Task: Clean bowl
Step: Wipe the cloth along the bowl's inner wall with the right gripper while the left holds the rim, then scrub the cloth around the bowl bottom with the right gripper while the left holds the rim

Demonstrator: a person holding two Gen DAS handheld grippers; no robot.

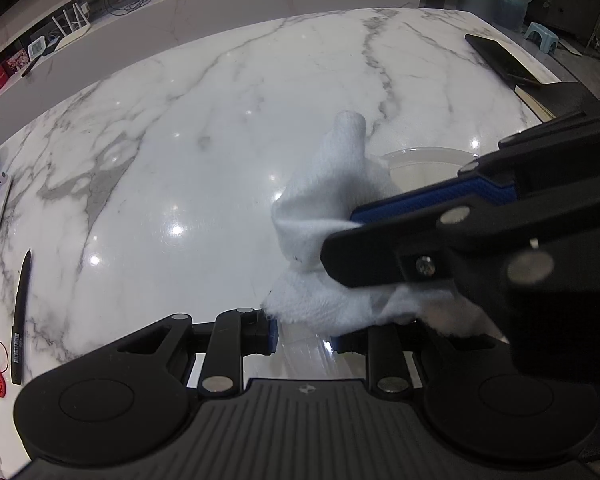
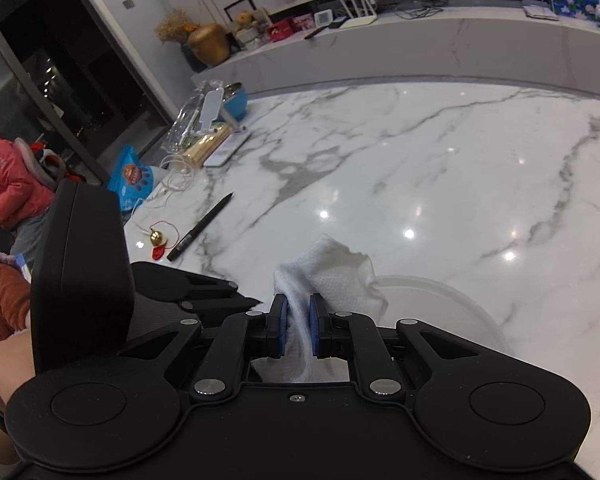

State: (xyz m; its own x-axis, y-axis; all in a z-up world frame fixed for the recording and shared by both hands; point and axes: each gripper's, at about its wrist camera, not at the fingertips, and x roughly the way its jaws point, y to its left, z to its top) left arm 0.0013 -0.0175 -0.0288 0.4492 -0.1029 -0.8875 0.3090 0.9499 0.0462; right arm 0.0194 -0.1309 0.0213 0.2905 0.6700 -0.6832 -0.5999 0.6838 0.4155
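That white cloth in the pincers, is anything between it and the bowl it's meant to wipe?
Nothing visible. The right gripper pinches the white cloth right at the bowl, and the cloth already overlaps the bowl's rim.

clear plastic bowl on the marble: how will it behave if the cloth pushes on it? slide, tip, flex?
Likely to slide: the clear plastic bowl sits on glossy marble tabletop that mirrors the lights. Probably light and a bit flexible, since its wall looks thin and see-through. The left gripper straddles the near rim, which should steady it while the right gripper works the white fluffy cloth.
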